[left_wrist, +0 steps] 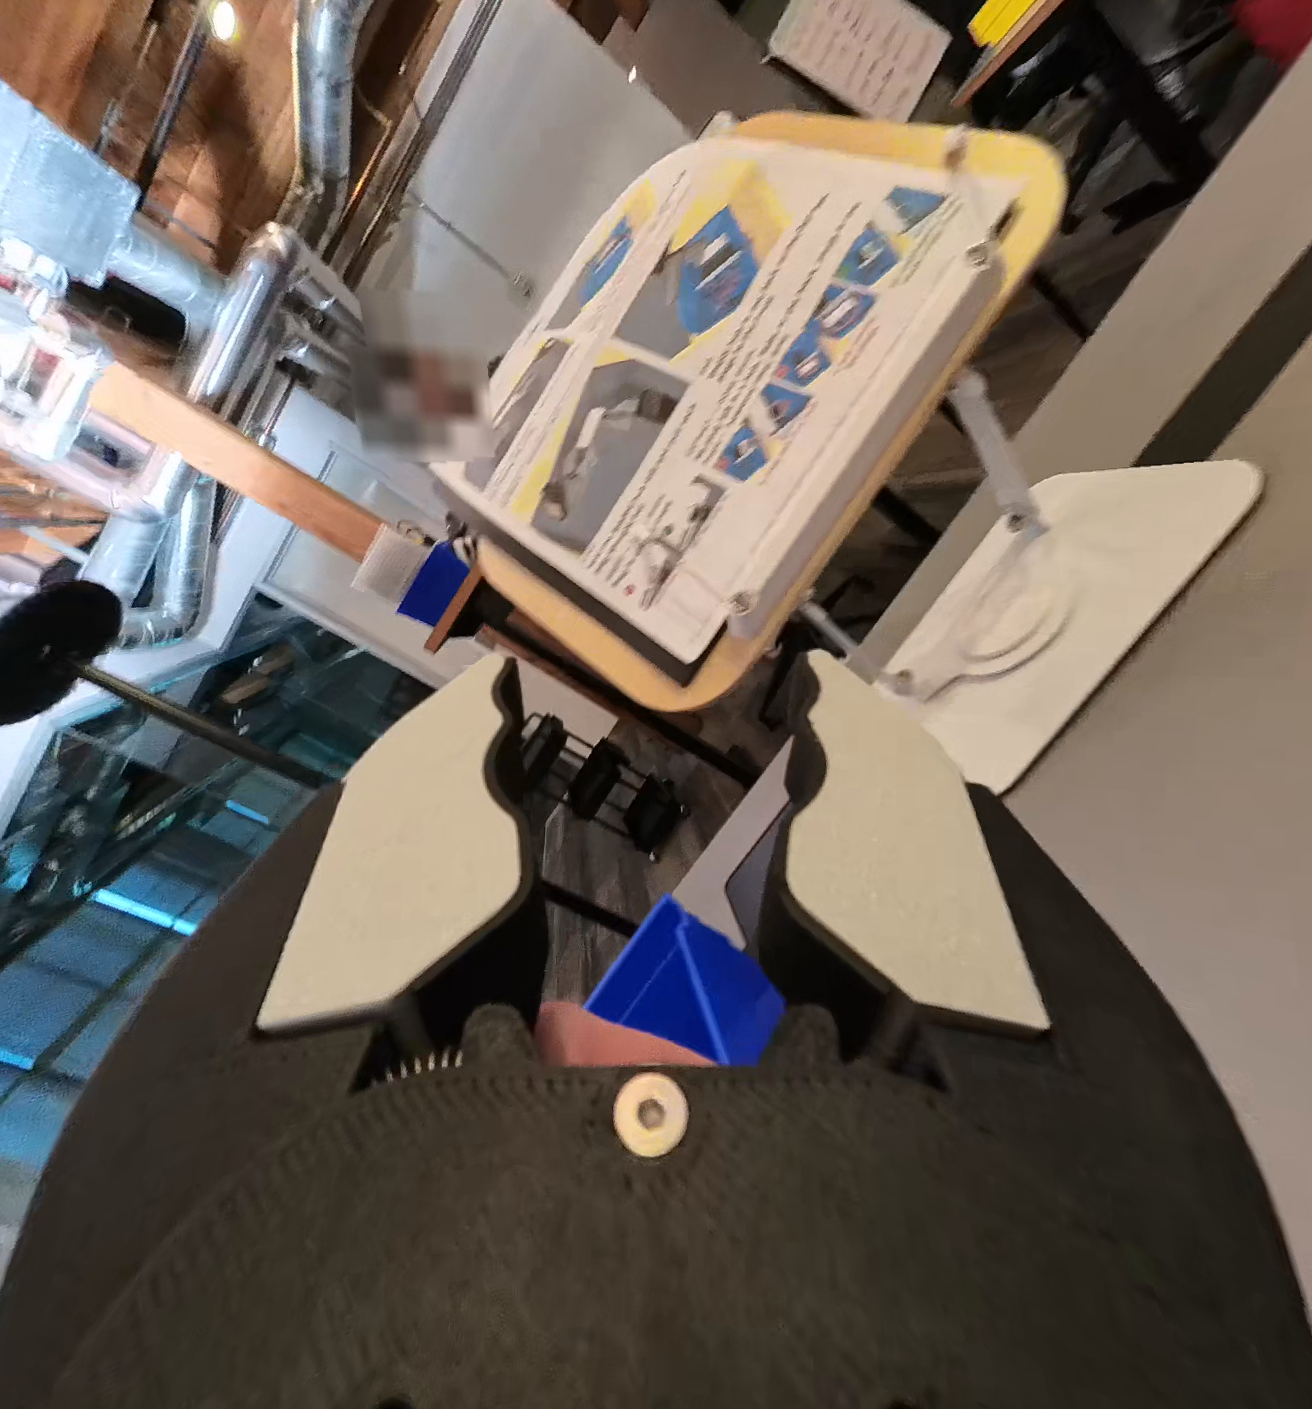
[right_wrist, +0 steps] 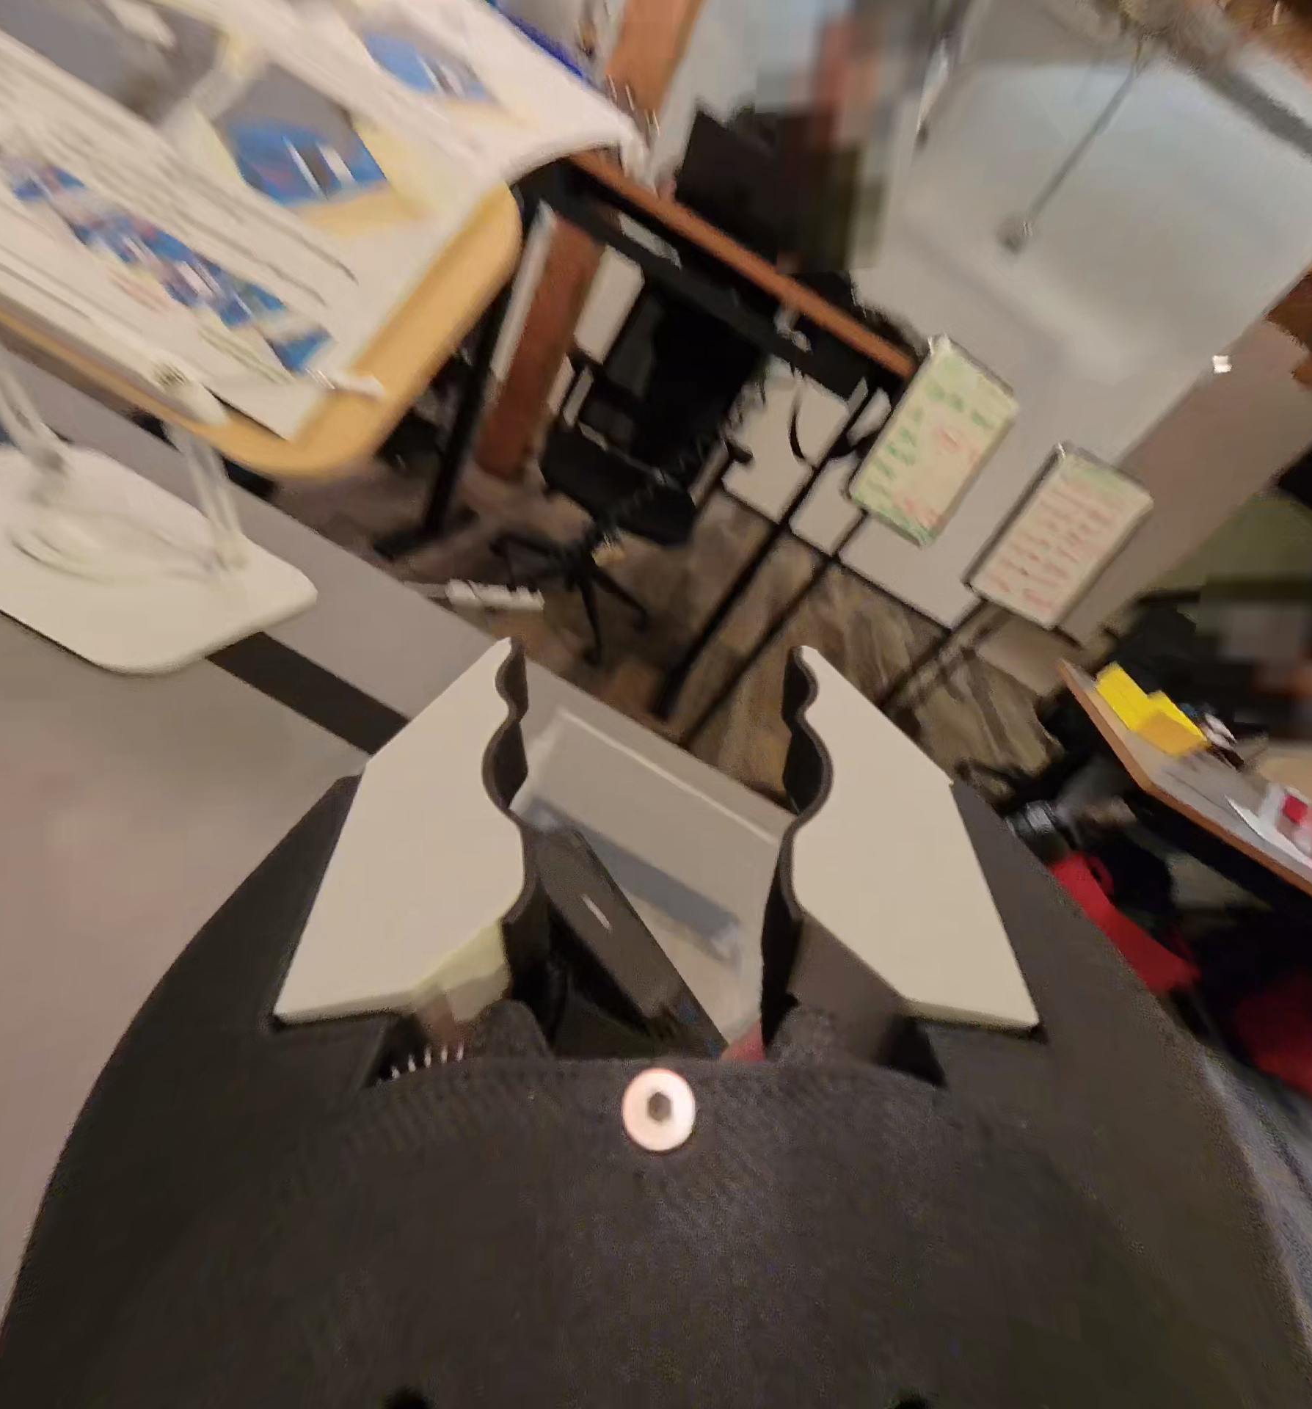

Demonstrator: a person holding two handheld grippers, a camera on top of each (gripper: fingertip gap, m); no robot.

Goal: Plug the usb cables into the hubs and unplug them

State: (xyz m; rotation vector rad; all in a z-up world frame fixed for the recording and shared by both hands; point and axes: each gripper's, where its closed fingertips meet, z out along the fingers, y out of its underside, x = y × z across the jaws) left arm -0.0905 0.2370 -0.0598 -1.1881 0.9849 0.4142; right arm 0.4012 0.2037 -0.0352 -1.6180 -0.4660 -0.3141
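Nearest the lens: left gripper spread wide, grasping nothing, tilted up off the grey worktop. Right gripper likewise released and empty. At 12 o'clock from the left gripper, a document stand bearing printed sheets, on a white base at 2 o'clock. Low between the left fingers, a blue bin. Behind the right gripper, a grey tray holding a dark device, blurred. USB cables and hubs: impossible to pick out.

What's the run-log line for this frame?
left gripper: open, empty | right gripper: open, empty | both raised off grey table | document stand ahead | cables, hubs: not identifiable
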